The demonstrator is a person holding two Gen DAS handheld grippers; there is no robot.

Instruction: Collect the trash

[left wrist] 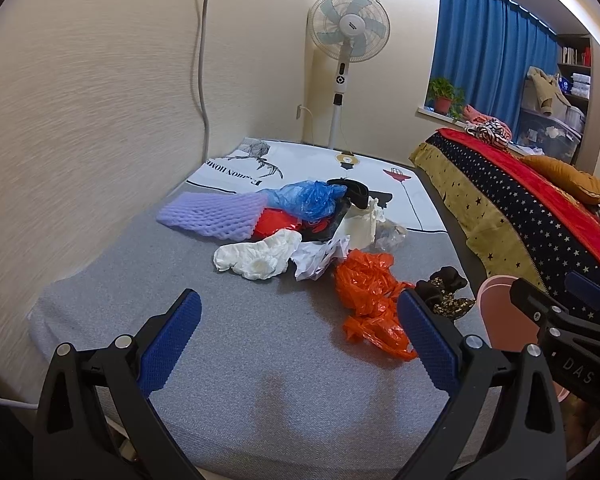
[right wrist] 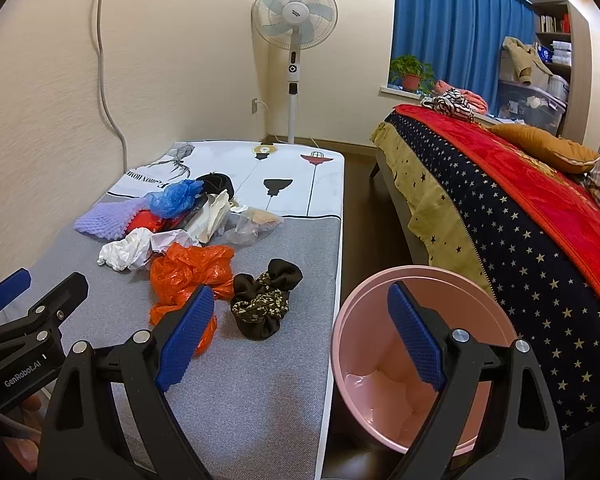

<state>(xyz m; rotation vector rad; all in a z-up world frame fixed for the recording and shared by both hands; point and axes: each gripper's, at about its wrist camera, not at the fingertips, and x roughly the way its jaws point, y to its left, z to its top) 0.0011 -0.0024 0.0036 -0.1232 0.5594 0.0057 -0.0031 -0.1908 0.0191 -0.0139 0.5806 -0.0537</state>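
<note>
A pile of trash lies on a low grey mattress (left wrist: 240, 360): an orange plastic bag (left wrist: 370, 300) (right wrist: 188, 272), crumpled white paper (left wrist: 260, 258) (right wrist: 126, 254), a blue plastic bag (left wrist: 310, 198) (right wrist: 176, 198), purple foam netting (left wrist: 212, 214) (right wrist: 108, 218), a clear bag (right wrist: 252, 224) and a dark scrunchie (left wrist: 444, 294) (right wrist: 266, 300). A pink bin (right wrist: 416, 356) (left wrist: 500, 312) stands on the floor right of the mattress; it looks empty. My left gripper (left wrist: 300, 344) is open and empty above the mattress. My right gripper (right wrist: 300, 332) is open and empty, near the bin's rim.
A wall runs along the left. A standing fan (left wrist: 346, 60) is at the back. A bed with a starred cover and red blanket (right wrist: 520, 216) stands right, with a strip of dark floor (right wrist: 360, 216) between it and the mattress.
</note>
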